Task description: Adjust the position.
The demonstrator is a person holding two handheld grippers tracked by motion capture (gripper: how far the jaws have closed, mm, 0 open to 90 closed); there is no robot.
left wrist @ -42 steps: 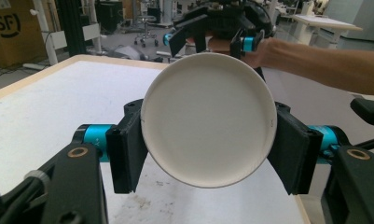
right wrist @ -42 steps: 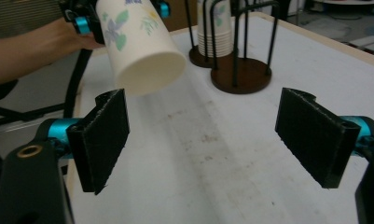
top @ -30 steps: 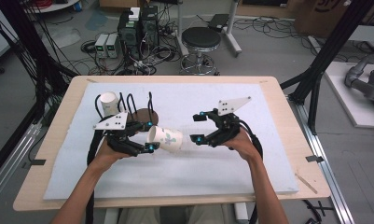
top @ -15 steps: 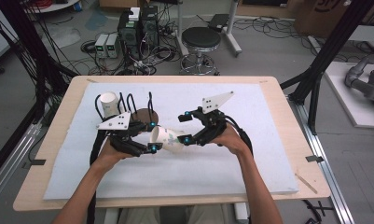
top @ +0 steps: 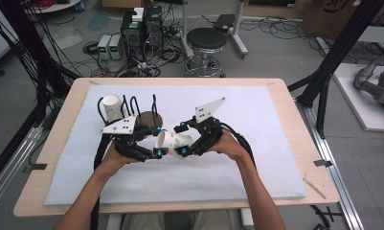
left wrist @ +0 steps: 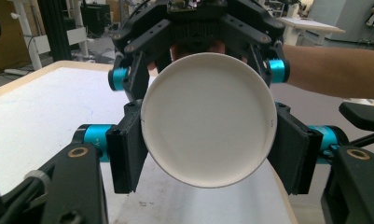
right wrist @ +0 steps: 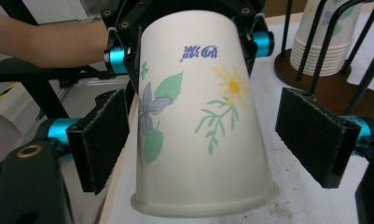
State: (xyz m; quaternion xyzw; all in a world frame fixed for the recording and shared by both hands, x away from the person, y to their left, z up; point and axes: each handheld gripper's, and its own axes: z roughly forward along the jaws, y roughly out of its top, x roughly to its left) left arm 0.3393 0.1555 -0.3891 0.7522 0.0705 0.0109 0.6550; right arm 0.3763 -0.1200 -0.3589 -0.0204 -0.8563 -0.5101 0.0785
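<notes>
Work surface: a rectangular wooden table (top: 295,139) with a pale edge exposed on all sides. A white foam mat (top: 256,158) lies directly on it and covers nearly the whole top. On the mat, toward ten o'clock from its centre, stands a cup rack (top: 142,117) with a dark round base and black wire uprights. Beside it, further toward ten o'clock, a stack of white paper cups (top: 111,106) stands upright within the wires.
</notes>
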